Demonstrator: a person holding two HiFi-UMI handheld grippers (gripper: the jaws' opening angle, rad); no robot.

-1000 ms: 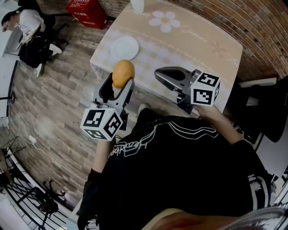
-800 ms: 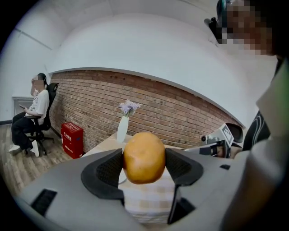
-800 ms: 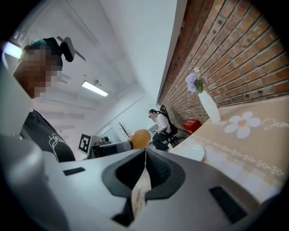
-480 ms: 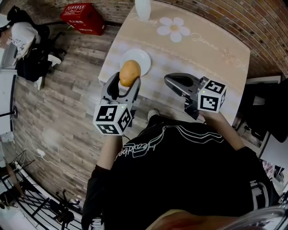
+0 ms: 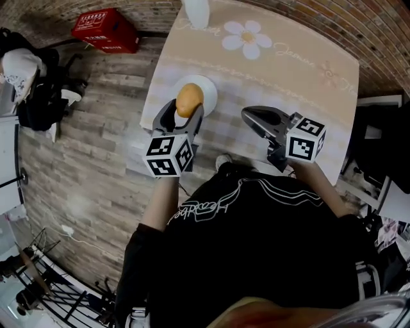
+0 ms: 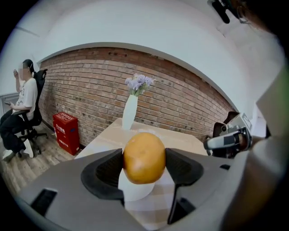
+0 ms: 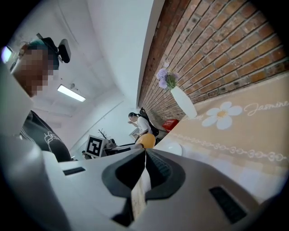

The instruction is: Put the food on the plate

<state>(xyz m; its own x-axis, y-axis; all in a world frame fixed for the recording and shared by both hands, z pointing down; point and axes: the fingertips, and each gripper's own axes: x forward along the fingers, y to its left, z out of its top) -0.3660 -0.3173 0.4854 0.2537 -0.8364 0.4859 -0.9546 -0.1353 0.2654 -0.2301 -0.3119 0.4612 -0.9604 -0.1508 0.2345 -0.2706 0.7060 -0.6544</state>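
My left gripper (image 5: 186,107) is shut on a round orange fruit (image 5: 189,99), held just above the white plate (image 5: 206,87) near the table's front left edge. In the left gripper view the orange (image 6: 144,157) sits between the two dark pads, with the plate (image 6: 135,189) under it. My right gripper (image 5: 254,114) hovers over the table to the right, jaws shut with nothing between them (image 7: 143,158). From the right gripper view the orange (image 7: 146,140) and plate (image 7: 170,149) lie off to the left.
A white vase with purple flowers (image 6: 131,108) stands at the table's far edge (image 5: 197,11). The beige tablecloth (image 5: 288,70) has a daisy print (image 5: 246,36). A red crate (image 5: 106,29) and a seated person (image 6: 20,113) are on the floor side to the left.
My left gripper has carried the orange forward from beyond the table's front edge to over the plate. The right gripper has stayed in roughly the same place.
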